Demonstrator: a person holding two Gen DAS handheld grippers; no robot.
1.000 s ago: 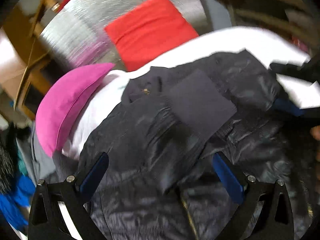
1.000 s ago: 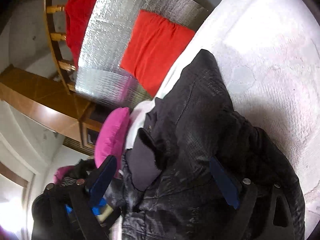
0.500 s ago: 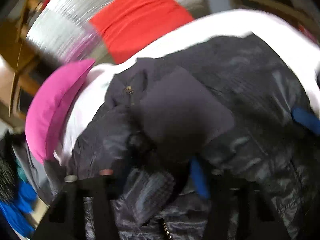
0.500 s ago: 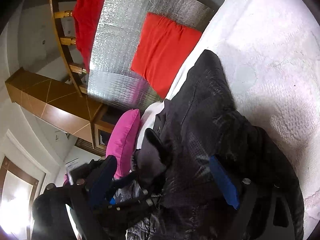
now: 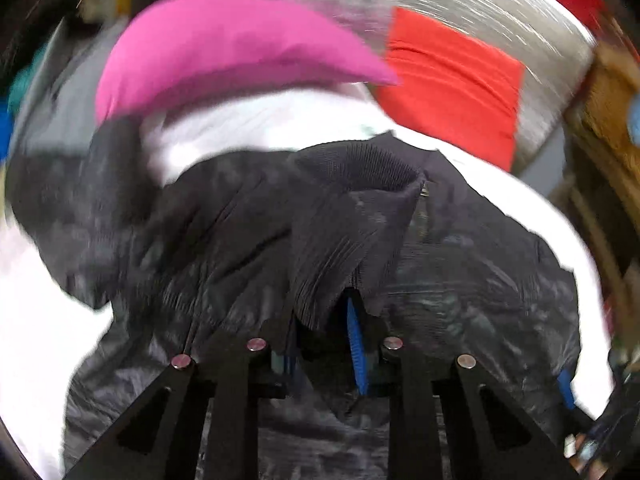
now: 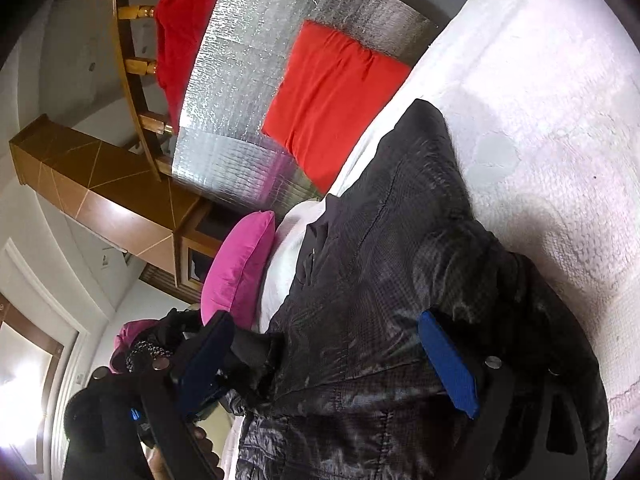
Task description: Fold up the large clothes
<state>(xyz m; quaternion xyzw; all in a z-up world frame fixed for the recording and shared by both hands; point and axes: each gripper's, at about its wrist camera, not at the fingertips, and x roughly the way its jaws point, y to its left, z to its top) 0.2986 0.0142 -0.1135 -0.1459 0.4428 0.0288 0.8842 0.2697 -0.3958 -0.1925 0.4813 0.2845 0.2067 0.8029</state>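
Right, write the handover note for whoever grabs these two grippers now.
Left gripper: jaws have just been closing, now pinched on the ribbed knit cuff of the black quilted jacket.
Right gripper: open, jaws straddling the jacket's body without pinching it.
The jacket lies on the white fleecy bed cover, near the pink cushion and the red cushion.
Done: sleeve end gripped.
Left: probably carry the sleeve across the body, then fold the rest; no neat fold shows yet.
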